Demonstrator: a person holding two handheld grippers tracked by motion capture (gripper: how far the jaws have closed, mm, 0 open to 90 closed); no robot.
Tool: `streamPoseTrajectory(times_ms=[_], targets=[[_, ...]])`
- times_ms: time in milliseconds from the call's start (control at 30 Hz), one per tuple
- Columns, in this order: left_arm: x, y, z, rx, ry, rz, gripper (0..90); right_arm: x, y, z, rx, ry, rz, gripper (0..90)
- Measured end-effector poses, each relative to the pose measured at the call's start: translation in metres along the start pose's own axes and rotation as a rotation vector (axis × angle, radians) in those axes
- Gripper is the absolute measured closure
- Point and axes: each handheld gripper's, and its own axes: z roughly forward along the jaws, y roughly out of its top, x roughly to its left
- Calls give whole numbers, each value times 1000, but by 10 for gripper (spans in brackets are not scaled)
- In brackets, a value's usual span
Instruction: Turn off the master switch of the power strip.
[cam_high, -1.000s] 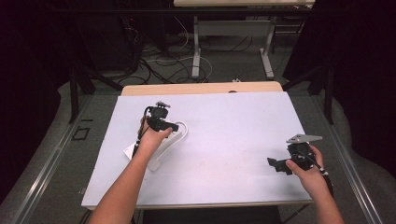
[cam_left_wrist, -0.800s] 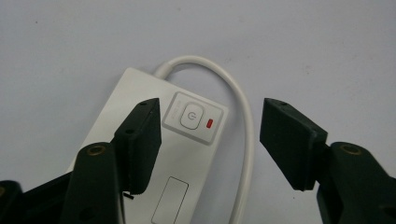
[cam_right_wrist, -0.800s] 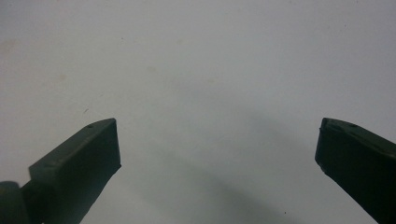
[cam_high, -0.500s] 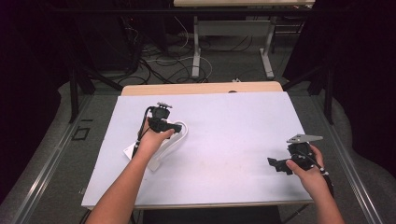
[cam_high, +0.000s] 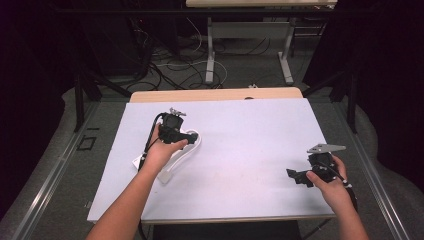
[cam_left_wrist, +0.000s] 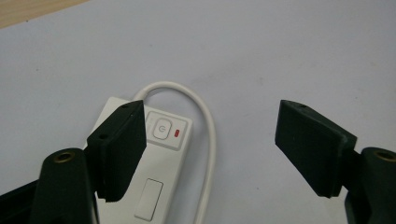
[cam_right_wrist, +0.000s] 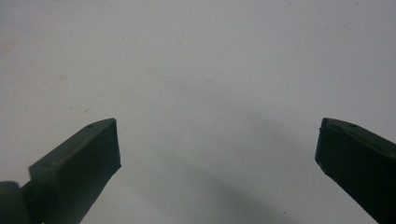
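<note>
A white power strip (cam_left_wrist: 156, 163) with a push button and a red light lies flat on the white table cover (cam_high: 250, 135). Its white cable (cam_left_wrist: 208, 121) loops round beside it. My left gripper (cam_left_wrist: 212, 137) hangs just above the strip's switch end, open. Its jaws have just been opening, and they press on nothing. From the high view, the left gripper (cam_high: 172, 127) covers part of the strip (cam_high: 166, 175). My right gripper (cam_high: 296, 175) rests near the table's right front, open over bare cover (cam_right_wrist: 210, 70).
A strip of bare wooden tabletop (cam_high: 215, 95) shows beyond the cover's far edge. Behind the table, cables and the metal legs of another table (cam_high: 210, 50) stand on the floor. Dark curtains close in both sides.
The left hand has drifted slightly up and away over the power strip. The right hand has kept still.
</note>
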Motion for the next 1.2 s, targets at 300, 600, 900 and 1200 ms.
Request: streamPoseTrajectory(times_ms=[300, 600, 900, 1200], targets=[[-13, -1, -14, 6, -22, -1, 158, 0, 0, 0, -2, 6, 0, 0], [-15, -11, -28, 12, -57, -46, 4, 0, 0, -1, -5, 1, 0, 0], [-9, -25, -43, -17, -84, -50, 4, 1, 1, -1, -3, 6, -3, 0], [1, -41, -57, -38, -47, -51, 4, 1, 1, -1, -4, 6, -2, 0]])
